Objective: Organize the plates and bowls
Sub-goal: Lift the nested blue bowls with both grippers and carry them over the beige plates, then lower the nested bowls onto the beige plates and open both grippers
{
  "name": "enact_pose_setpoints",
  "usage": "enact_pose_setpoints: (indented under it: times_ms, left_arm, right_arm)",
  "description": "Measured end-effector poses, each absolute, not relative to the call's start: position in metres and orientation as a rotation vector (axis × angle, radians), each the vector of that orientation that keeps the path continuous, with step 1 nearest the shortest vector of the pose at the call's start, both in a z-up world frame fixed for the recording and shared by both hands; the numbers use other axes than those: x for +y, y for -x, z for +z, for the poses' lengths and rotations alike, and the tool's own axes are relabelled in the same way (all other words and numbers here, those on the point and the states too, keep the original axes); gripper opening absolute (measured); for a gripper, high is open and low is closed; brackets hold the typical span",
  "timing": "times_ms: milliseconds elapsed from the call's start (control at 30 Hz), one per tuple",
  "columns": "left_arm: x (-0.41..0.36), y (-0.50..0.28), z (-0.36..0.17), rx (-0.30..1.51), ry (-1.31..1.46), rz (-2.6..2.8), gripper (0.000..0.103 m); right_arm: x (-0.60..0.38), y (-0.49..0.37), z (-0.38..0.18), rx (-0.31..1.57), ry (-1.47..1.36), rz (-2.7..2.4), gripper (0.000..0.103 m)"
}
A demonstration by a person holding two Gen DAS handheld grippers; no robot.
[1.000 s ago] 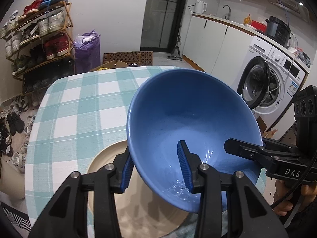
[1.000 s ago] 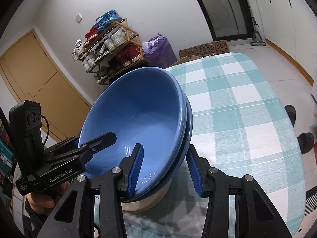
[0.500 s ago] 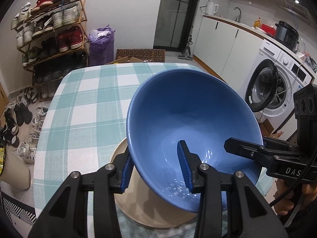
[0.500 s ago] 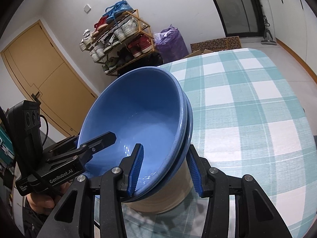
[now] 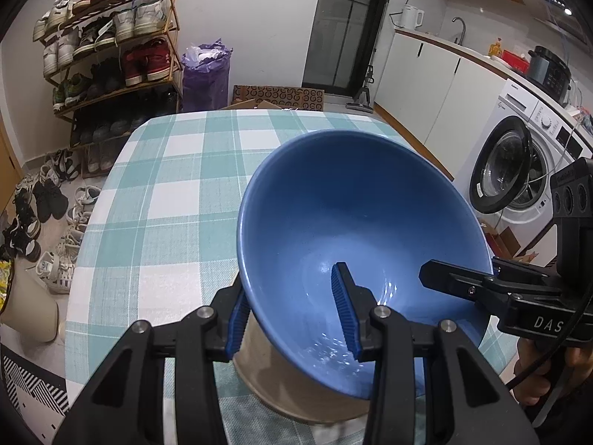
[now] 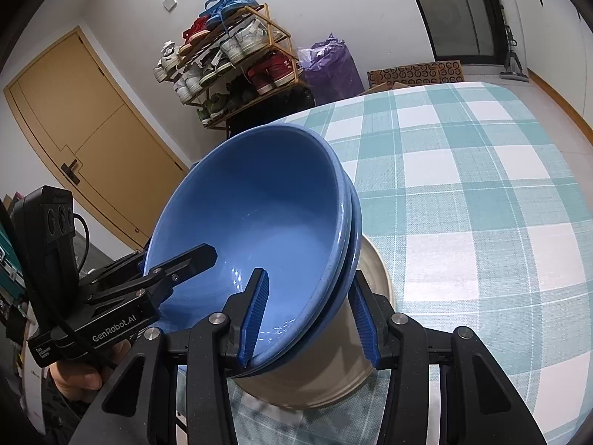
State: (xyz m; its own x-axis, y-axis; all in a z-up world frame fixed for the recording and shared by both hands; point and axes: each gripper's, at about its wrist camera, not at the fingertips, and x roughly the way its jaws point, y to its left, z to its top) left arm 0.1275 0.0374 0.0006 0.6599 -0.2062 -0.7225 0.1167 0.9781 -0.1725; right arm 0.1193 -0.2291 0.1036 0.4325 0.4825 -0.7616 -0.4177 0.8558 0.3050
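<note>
Two blue bowls [image 6: 267,222], nested one inside the other, were gripped from opposite sides by both grippers and hung tilted over a cream plate [image 6: 374,270] that lay on the worktop [image 6: 481,185], which was covered with a teal-and-white checked cloth. The left gripper [image 5: 292,311] was closed on the rim nearest its camera, one blue pad [image 5: 343,307] inside the bowl and the other pressed against the outer wall. The right gripper [image 6: 309,313] clamped the opposite rim in the same way, one pad [image 6: 255,307] inside the inner bowl and the other against the outside of the outer one. In the right wrist view the two rims [image 6: 348,200] showed as a double edge on the side facing the middle of the worktop. The plate sat near the worktop edge closest to the person, and only part of it showed below and beside the bowls [image 5: 355,230]; whether the outer bowl's base touched the plate could not be told. In the left wrist view part of the plate [image 5: 281,382] showed under the bowls. A hand [image 6: 79,374] held the left gripper's handle in the right wrist view, and another hand [image 5: 541,371] held the right gripper's handle in the left wrist view. The far half of the checked cloth lay bare. Beyond the worktop stood a shoe rack [image 5: 111,48] and a purple bag [image 5: 205,74], with a washing machine [image 5: 519,170] along the kitchen units.
</note>
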Motion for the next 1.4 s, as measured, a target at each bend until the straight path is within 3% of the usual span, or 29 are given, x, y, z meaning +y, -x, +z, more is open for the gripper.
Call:
enact_pose_setpoints:
  times_ms: [1400]
  left_arm:
    - [0.043, -0.140, -0.024, 0.854, 0.142, -0.162, 0.043]
  right_arm:
    - [-0.223, -0.141, 0.080, 1.004, -0.069, 0.536, 0.045]
